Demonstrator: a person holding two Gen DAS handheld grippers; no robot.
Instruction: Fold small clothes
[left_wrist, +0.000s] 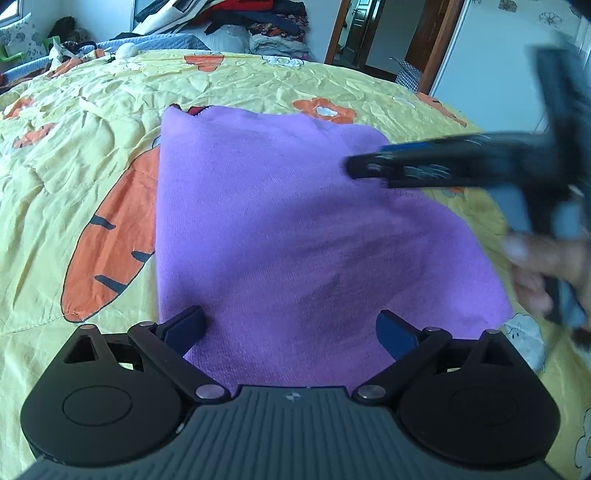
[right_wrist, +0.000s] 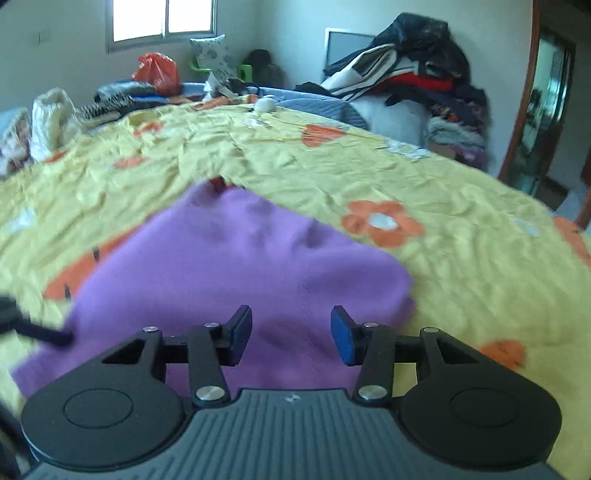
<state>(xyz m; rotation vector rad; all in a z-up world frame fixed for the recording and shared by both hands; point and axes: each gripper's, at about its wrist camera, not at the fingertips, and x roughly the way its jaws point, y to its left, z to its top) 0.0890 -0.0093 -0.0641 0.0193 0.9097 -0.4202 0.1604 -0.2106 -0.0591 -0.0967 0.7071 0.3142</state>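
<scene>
The purple garment (left_wrist: 280, 221) is lying folded on the bed (left_wrist: 74, 155) (no readable writing); left gripper (left_wrist: 291, 332) and right gripper (right_wrist: 291, 334) are hovering over it, jaws wide apart, holding nothing.

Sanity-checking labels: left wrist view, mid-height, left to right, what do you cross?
Yellow bedspread → orange carrot print → purple garment → right gripper, blurred above the garment → hand holding it.
</scene>
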